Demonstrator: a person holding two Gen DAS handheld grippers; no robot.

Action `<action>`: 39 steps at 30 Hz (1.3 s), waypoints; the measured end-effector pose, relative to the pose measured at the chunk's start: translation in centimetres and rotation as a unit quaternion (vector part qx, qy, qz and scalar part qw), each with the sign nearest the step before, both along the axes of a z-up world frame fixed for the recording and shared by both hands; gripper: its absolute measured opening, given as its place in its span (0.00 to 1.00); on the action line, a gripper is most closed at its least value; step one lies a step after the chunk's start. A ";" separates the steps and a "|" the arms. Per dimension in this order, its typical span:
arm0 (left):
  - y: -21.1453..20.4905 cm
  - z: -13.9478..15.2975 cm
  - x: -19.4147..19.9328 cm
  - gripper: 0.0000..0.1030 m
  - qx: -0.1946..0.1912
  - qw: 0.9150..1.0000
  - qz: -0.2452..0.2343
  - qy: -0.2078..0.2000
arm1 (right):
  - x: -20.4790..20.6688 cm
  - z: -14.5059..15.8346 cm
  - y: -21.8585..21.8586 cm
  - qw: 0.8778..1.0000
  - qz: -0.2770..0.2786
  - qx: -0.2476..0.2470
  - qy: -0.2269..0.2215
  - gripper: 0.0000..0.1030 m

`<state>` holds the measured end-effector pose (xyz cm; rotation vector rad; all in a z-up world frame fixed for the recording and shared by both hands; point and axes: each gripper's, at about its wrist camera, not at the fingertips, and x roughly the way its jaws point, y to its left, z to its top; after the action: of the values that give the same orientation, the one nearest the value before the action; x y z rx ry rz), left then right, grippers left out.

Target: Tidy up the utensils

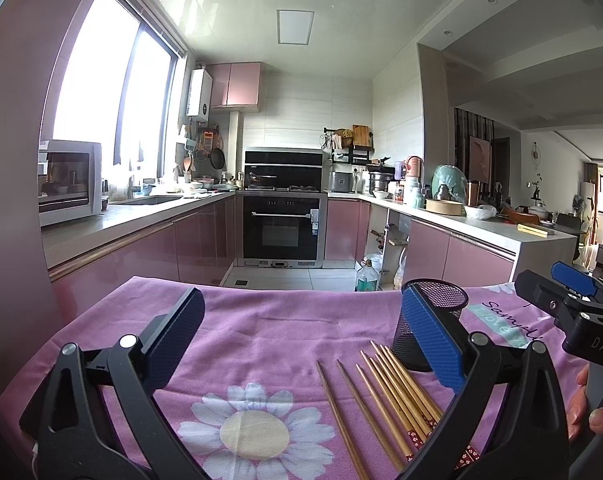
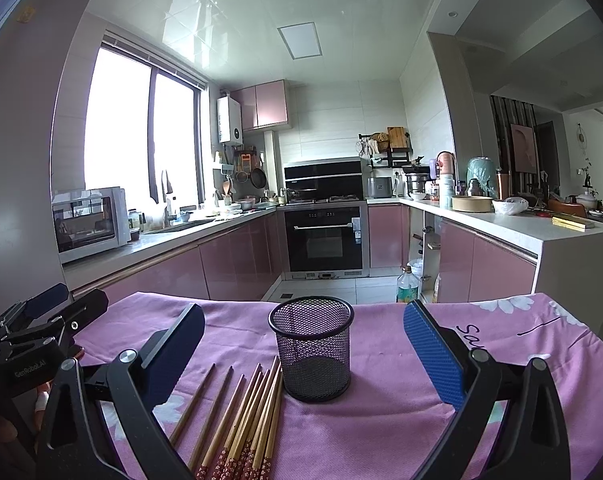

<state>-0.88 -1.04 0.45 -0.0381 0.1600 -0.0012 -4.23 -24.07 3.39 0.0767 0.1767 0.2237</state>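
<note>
Several wooden chopsticks (image 1: pixel 385 396) lie side by side on a pink flowered cloth (image 1: pixel 261 332), tips pointing away; they also show in the right wrist view (image 2: pixel 245 420). A black mesh holder (image 2: pixel 311 350) stands upright and empty just right of them, partly hidden behind my left finger in the left wrist view (image 1: pixel 421 320). My left gripper (image 1: pixel 301 340) is open and empty, above the cloth left of the chopsticks. My right gripper (image 2: pixel 303 352) is open and empty, with the holder between its fingers farther ahead.
The cloth-covered table ends at its far edge (image 2: pixel 301 304), with kitchen floor and a plastic bottle (image 2: pixel 406 285) beyond. Pink cabinets, an oven (image 2: pixel 325 236) and cluttered counters stand farther back. Each gripper shows at the side of the other's view.
</note>
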 end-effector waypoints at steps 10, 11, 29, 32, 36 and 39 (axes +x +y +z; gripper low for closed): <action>-0.3 0.1 0.1 0.94 0.002 1.000 -0.002 0.003 | 0.1 -0.1 -0.2 1.000 0.001 0.004 0.003 0.93; -0.3 0.1 0.1 0.94 0.002 1.000 -0.002 0.003 | 0.1 -0.1 -0.2 1.000 0.002 0.004 0.004 0.93; 0.4 -0.2 0.5 0.94 0.008 1.000 -0.012 0.025 | 1.1 -0.8 -0.7 0.998 0.031 0.009 0.050 0.93; 0.1 -0.5 0.9 0.94 0.012 0.999 -0.019 0.042 | 1.7 -1.5 -0.7 0.996 0.046 0.010 0.077 0.93; -0.1 -1.3 1.8 0.94 0.026 0.996 -0.032 0.077 | 2.9 -2.6 -0.3 0.990 0.064 0.000 0.124 0.90; -0.3 -2.2 3.0 0.93 0.030 0.992 -0.041 0.111 | 3.7 -3.7 0.3 0.983 0.083 -0.012 0.162 0.81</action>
<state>2.11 -1.33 -1.77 0.0286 0.3847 -0.0745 -0.53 -23.73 -0.28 0.0733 0.5119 0.3745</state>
